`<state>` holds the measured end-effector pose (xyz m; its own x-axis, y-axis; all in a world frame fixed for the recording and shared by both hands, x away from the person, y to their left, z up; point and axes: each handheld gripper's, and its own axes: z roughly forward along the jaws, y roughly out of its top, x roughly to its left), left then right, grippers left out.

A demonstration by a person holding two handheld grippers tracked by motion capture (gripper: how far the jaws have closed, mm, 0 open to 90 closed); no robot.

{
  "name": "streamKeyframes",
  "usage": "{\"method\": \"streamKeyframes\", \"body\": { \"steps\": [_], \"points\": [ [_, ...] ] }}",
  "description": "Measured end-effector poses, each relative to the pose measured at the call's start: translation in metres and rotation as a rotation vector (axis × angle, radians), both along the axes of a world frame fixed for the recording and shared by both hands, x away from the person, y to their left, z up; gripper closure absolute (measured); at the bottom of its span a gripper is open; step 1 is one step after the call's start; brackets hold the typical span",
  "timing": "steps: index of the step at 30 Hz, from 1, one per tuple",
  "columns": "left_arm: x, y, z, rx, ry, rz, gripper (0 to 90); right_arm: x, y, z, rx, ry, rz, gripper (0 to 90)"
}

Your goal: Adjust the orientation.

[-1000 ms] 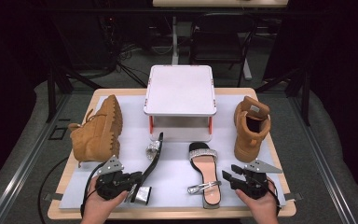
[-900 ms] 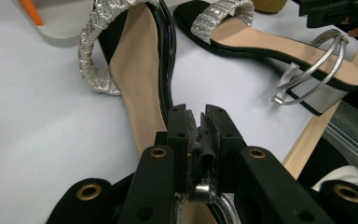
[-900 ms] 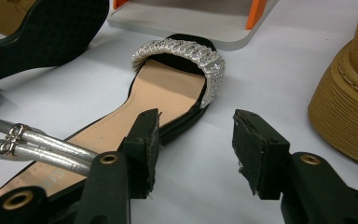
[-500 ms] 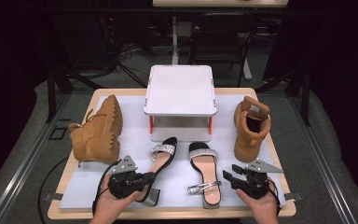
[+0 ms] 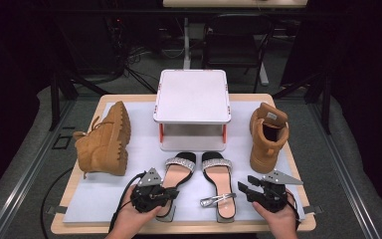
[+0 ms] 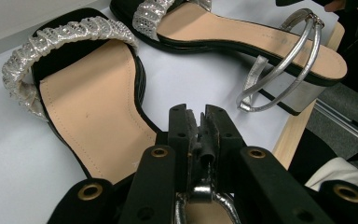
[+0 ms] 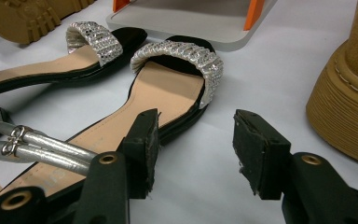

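- In the high view we see the left claw (image 5: 165, 195) at the heel end of the left black flat sandal with a glittering silver toe band (image 5: 175, 175), which lies on the white mat covering the wooden surface (image 5: 104, 199); hand and claw hide the heel itself.
- In the left gripper view its jaws are pinched almost together on that sandal's thin silver ankle strap (image 6: 200, 196); the strap is cut off by the bottom edge, so we cannot follow it further.
- The matching right sandal (image 5: 220, 181) lies just beside it, its silver strap loop (image 5: 218, 200) standing free.
- The right claw (image 5: 243, 189) rests near that sandal's heel with jaws spread wide and nothing between them; in the right gripper view only bare mat shows in the gap.
- Behind the sandals stands a white square two-tier stand with orange posts (image 5: 192, 97); its lower shelf is shadowed and hard to read.
- A tan lace-up boot (image 5: 104, 142) lies on its side at left, and its upright partner (image 5: 266, 137) stands at right.
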<state>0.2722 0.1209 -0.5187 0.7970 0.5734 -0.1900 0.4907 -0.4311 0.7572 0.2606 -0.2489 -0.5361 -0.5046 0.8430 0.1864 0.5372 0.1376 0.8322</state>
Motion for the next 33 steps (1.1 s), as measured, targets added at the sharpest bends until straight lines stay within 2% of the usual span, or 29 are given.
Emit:
{"method": "streamKeyframes", "body": {
  "steps": [4,10,12,15,18,19,20,21,24,27,29,33],
  "points": [
    [0.000,-0.001,-0.002,-0.002,0.007,-0.007,81.3,0.000,0.000,0.000,-0.003,0.002,0.002,50.7],
    [-0.002,-0.004,-0.003,0.013,-0.013,-0.009,81.0,0.000,0.000,0.000,-0.003,0.003,0.003,50.7],
    [-0.002,-0.004,-0.003,0.003,-0.013,-0.008,80.4,0.000,0.000,0.000,-0.003,0.004,0.003,50.7],
    [-0.002,-0.001,0.001,-0.023,-0.015,-0.005,72.2,0.000,0.000,0.000,-0.003,0.004,0.003,50.5],
    [-0.003,0.007,0.008,-0.036,-0.030,0.019,67.6,0.000,0.000,0.000,-0.001,0.004,0.003,50.4],
    [-0.003,0.010,0.010,-0.057,-0.023,0.020,66.6,0.000,0.000,0.000,-0.001,0.004,0.003,50.4],
    [-0.003,0.013,0.012,-0.068,-0.028,0.035,65.4,0.000,0.000,0.000,0.001,0.004,0.002,50.4],
    [-0.003,0.017,0.015,-0.061,-0.039,0.051,65.6,0.000,0.000,0.000,0.002,0.005,0.002,50.3],
    [-0.001,0.031,0.021,-0.086,-0.041,0.087,64.8,0.000,0.000,0.000,0.000,0.006,0.004,50.3],
    [0.001,0.041,0.022,-0.090,-0.032,0.121,64.3,0.000,0.000,0.000,-0.001,0.006,0.005,50.3],
    [0.003,0.046,0.019,-0.092,-0.013,0.136,63.9,0.000,0.001,0.000,-0.002,0.007,0.003,50.3],
    [0.002,0.053,0.012,-0.060,-0.002,0.149,63.9,0.000,0.000,0.000,0.003,0.006,0.003,50.3]
  ]
}}
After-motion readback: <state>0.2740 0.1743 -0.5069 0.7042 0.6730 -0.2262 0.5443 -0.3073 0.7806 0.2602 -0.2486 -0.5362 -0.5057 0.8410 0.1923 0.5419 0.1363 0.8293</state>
